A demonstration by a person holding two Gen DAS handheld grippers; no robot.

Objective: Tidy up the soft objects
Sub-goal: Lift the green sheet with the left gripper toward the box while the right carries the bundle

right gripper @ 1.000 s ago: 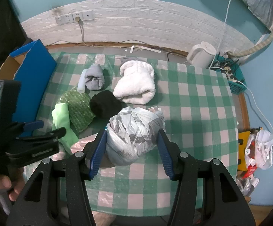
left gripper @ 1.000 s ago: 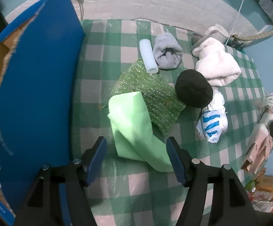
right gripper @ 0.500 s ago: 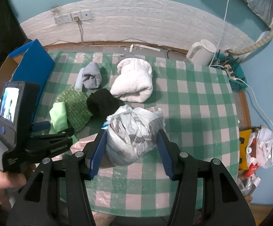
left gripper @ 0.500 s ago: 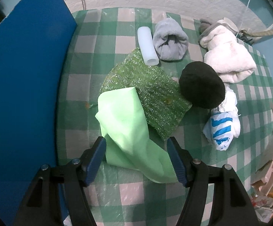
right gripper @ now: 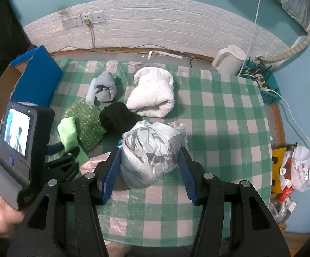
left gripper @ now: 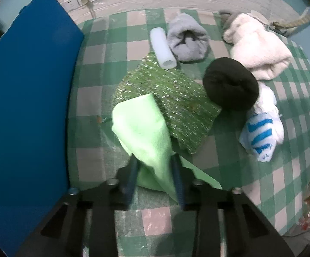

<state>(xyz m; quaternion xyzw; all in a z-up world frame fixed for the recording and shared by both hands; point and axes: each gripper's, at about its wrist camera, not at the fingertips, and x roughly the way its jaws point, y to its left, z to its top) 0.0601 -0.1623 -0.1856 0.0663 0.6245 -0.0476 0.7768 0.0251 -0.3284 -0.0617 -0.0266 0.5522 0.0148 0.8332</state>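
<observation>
We are closing the left gripper (left gripper: pixel 155 167) on the near end of the light green cloth (left gripper: pixel 142 128), and its jaws are pinching the fabric between them as they come together. The cloth is lying on the checked table (left gripper: pixel 230 150) with its long axis running from the gripper away toward the far left, its far end overlapping the sparkly green pad (left gripper: pixel 176 98). Because the cloth is stretching straight ahead of the left gripper, we are judging that any lift should be pulling it back and up along that line, so it slides off the pad without dragging it.

We are keeping the right gripper (right gripper: pixel 150 162) clenched around the crumpled grey plastic bag (right gripper: pixel 152 152), its pads pressing both sides. The blue box (left gripper: pixel 26 107) is standing just left of the cloth, nearer the left hand, so that seems the likely drop place.
</observation>
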